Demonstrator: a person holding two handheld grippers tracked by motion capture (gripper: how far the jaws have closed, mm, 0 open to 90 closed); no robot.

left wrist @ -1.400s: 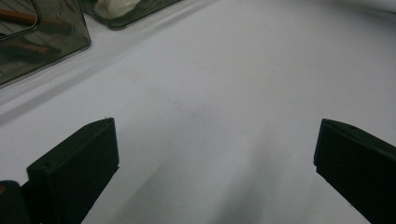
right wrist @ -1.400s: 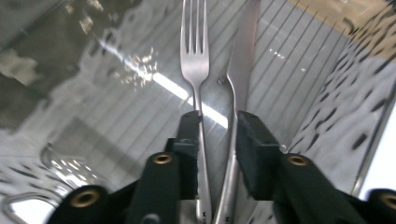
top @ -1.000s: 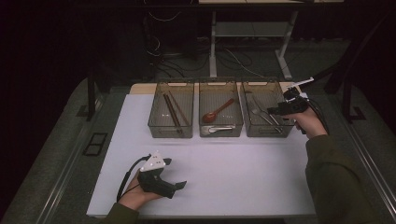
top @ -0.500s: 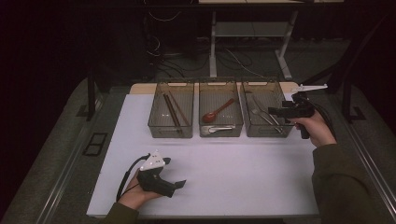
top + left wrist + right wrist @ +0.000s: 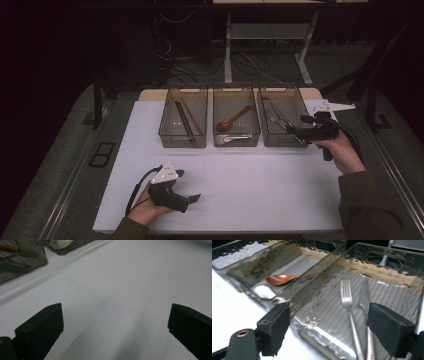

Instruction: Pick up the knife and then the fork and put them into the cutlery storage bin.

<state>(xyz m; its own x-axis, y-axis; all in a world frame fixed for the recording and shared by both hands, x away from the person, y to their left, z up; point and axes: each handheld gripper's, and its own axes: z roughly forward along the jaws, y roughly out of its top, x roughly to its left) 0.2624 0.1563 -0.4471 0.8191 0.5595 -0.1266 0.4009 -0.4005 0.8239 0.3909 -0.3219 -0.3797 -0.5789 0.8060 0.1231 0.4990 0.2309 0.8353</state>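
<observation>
Right gripper (image 5: 296, 131): hovered at the near rim of the right-hand tray (image 5: 300, 102) — jaws spread wide, nothing between them, apparently poised to reach in.
Fork (image 5: 349, 312): lay flat in that tray, tines toward 12 o'clock, touching a second steel utensil (image 5: 365, 302) at its 3 o'clock.
Left gripper (image 5: 187, 200): rested low on the white table (image 5: 260, 185) toward 7 o'clock — jaws parted and empty, likely parked clear of the work.
Middle tray (image 5: 236, 91): held a red-brown spoon (image 5: 233, 119).
Left tray (image 5: 183, 91): held chopsticks (image 5: 184, 118).
</observation>
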